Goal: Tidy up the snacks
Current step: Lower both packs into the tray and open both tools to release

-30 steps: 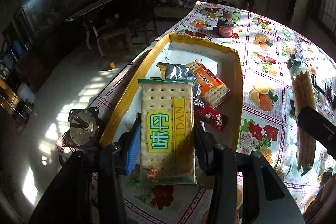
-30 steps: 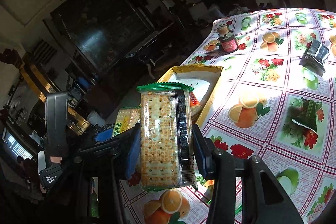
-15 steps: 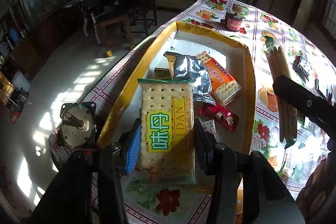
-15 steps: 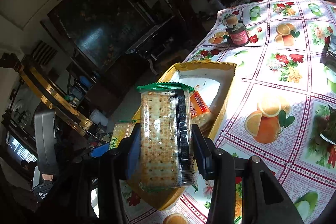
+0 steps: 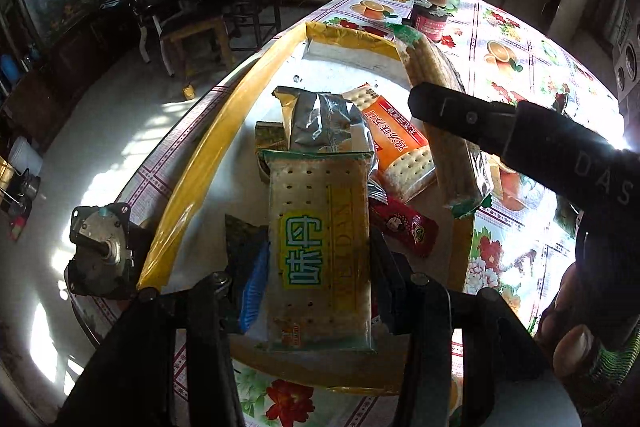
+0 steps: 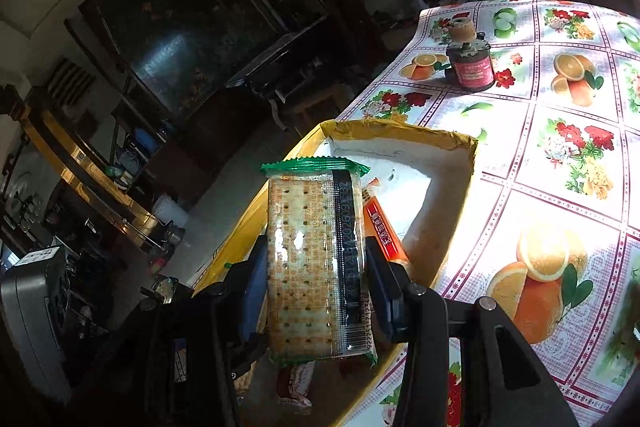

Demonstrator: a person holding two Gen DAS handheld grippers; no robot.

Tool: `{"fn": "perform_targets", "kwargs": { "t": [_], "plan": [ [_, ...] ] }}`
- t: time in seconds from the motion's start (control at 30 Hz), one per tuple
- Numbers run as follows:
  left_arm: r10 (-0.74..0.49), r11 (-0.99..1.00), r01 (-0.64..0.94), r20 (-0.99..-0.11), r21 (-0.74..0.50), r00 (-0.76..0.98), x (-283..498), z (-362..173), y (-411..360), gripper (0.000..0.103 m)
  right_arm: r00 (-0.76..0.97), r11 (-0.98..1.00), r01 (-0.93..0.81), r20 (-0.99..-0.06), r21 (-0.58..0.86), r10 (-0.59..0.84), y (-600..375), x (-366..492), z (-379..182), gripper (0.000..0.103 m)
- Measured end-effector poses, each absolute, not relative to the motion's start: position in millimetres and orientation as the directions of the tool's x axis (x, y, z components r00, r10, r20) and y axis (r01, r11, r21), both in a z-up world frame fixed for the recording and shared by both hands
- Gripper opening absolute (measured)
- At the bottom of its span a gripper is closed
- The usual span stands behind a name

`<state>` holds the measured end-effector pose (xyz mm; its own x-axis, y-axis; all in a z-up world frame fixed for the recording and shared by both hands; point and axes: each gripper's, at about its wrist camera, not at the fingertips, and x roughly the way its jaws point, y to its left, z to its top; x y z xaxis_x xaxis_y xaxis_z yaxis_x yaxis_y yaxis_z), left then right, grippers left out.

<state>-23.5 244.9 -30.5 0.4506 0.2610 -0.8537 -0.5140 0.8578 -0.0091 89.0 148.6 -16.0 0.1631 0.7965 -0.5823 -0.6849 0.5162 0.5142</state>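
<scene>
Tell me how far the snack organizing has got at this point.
Partly done. The yellow-rimmed box already holds a silver packet, an orange cracker pack and a red sachet. In hand: the left gripper and right gripper each grip a cracker pack over the box. Left: releasing both; other snacks are not visible now.

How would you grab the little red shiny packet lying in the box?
Probably best by its two long edges, from straight above. The small red foil snack packet lies flat and slanted on the floor of the yellow-taped cardboard box, so the jaws would need turning to match its slant. Its upper end sits close beside the cracker pack with green lettering, so aim for the lower free end.
</scene>
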Motion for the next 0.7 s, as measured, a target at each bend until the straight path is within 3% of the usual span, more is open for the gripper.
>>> {"fn": "perform_targets", "kwargs": {
  "t": [0.7],
  "plan": [
    [0.226,0.870,-0.492,-0.877,-0.014,0.424,-12.7,-44.1,254.1,0.050,0.196,0.590,-0.706,-0.693,0.391,0.693,175.7,100.0,-40.1,0.048]
  ]
}}
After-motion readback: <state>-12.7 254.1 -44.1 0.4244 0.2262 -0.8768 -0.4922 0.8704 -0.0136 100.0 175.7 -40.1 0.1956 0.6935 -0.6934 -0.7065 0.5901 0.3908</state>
